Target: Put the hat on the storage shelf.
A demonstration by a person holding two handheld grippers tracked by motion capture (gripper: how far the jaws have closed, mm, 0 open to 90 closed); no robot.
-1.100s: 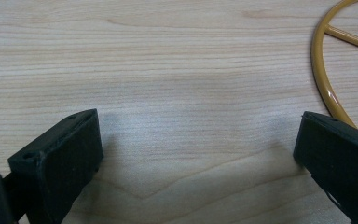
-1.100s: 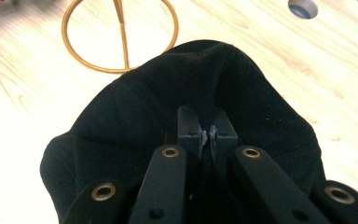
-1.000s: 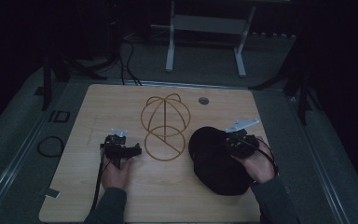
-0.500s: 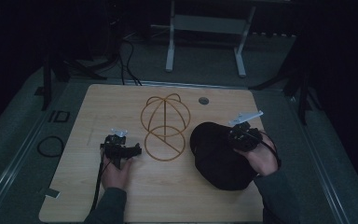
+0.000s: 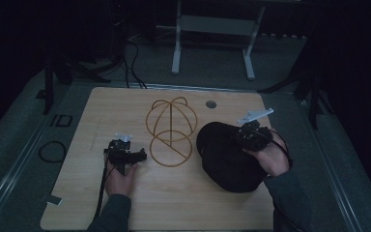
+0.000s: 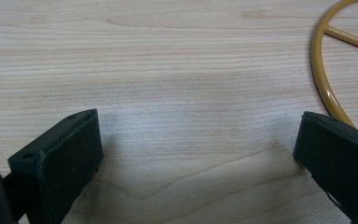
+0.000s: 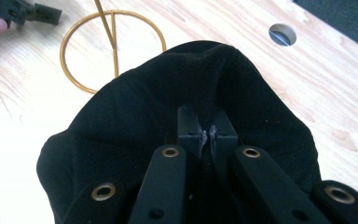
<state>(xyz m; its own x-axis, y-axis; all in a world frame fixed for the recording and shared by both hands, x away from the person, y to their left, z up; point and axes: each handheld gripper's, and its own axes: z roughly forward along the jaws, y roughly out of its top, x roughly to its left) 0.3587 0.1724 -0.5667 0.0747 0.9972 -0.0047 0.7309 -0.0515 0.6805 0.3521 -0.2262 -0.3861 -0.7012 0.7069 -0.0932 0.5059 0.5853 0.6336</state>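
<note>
Wooden table [image 5: 183, 203]: we record a light plank top at the centre of the high view, with a round hole [image 5: 211, 104] toward its upper right.

Wire hat stand [image 5: 170, 131]: we log a gold-coloured frame, a domed cage over a ring base, at the centre of the high view. An arc of its ring [image 6: 325, 79] crosses the upper right of the left gripper view, and the ring [image 7: 112, 46] sits upper left in the right gripper view.

Black cap [image 5: 227, 157]: we place it on the table right of centre in the high view, just beside the stand's ring. It spreads across the middle of the right gripper view [image 7: 135, 121].

Left gripper [image 5: 124, 155]: we find it lower left of the stand, held by the left hand [image 5: 120, 181]; jaws spread wide over bare wood, holding nothing.

Right gripper [image 7: 206, 133]: we note its jaws pinched together on a fold of the cap's cloth, the right hand [image 5: 270, 157] behind it at the right of the high view.
</note>
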